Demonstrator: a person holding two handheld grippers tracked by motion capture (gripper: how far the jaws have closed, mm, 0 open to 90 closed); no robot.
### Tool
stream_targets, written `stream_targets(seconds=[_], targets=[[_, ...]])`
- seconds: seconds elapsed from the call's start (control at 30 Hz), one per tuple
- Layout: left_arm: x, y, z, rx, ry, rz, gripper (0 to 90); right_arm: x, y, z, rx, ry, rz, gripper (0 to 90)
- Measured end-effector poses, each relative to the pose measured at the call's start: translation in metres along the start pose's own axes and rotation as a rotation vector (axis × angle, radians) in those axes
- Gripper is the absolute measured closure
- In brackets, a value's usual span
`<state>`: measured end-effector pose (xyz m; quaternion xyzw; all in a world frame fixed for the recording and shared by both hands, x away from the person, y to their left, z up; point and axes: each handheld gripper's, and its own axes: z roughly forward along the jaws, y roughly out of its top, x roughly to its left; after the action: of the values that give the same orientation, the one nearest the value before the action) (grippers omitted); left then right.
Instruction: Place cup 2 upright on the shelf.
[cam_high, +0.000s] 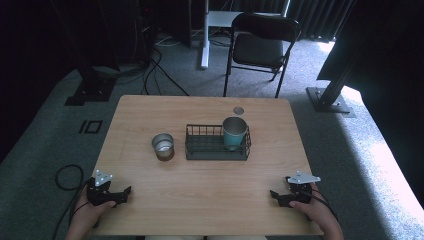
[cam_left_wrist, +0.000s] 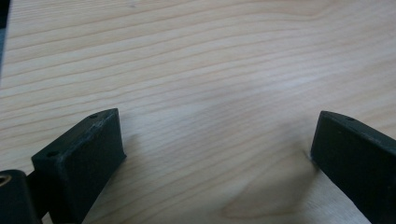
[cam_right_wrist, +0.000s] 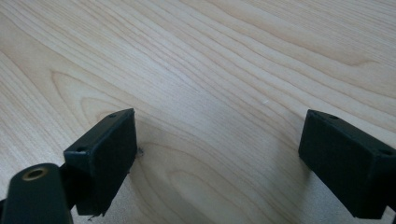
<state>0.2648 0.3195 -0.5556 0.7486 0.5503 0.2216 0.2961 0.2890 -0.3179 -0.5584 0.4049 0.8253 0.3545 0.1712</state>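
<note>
Jaws of left gripper (cam_high: 122, 195) and right gripper (cam_high: 278, 196) gape wide, empty; no legible writing.

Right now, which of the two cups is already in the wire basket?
The teal cup, upright at the basket's right end; the silver cup stands outside, left.

The high view looks forward and down from above the 6 o'clock edge of the table (cam_high: 210, 200). Each gripper view sits close over the tabletop, aimed down between its jaws, sharing that wood.
</note>
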Motion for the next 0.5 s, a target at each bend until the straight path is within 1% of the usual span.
stream_targets(seconds=[0.03, 0.07, 0.13, 0.17, 0.23, 0.33, 0.4, 0.5], targets=[[-0.001, 0.0, 0.0, 0.0, -0.009, 0.007, 3.1, 0.0, 0.0, 0.0, 0.0, 0.0, 0.001, 11.0], [-0.001, 0.0, 0.0, 0.0, -0.009, 0.007, 3.1, 0.0, 0.0, 0.0, 0.0, 0.0, 0.001, 11.0], [-0.004, 0.001, -0.001, -0.002, -0.043, 0.013, 3.1, 0.0, 0.0, 0.0, 0.0, 0.0, 0.0, 11.0], [-0.005, 0.001, -0.001, -0.004, -0.053, 0.012, 3.1, 0.0, 0.0, 0.0, 0.0, 0.0, 0.0, 11.0], [-0.007, 0.002, -0.001, -0.003, -0.062, 0.025, 3.1, 0.0, 0.0, 0.0, 0.0, 0.0, 0.0, 11.0], [-0.009, 0.004, -0.003, -0.012, -0.068, 0.029, 3.1, 0.0, 0.0, 0.0, 0.0, 0.0, 0.0, 11.0], [-0.01, 0.007, -0.005, -0.026, -0.084, 0.017, 3.1, 0.0, 0.0, 0.0, 0.0, 0.0, 0.001, 11.0], [-0.012, 0.011, -0.006, -0.045, -0.088, 0.02, 3.1, 0.0, 0.0, 0.0, 0.0, 0.0, 0.001, 11.0]])
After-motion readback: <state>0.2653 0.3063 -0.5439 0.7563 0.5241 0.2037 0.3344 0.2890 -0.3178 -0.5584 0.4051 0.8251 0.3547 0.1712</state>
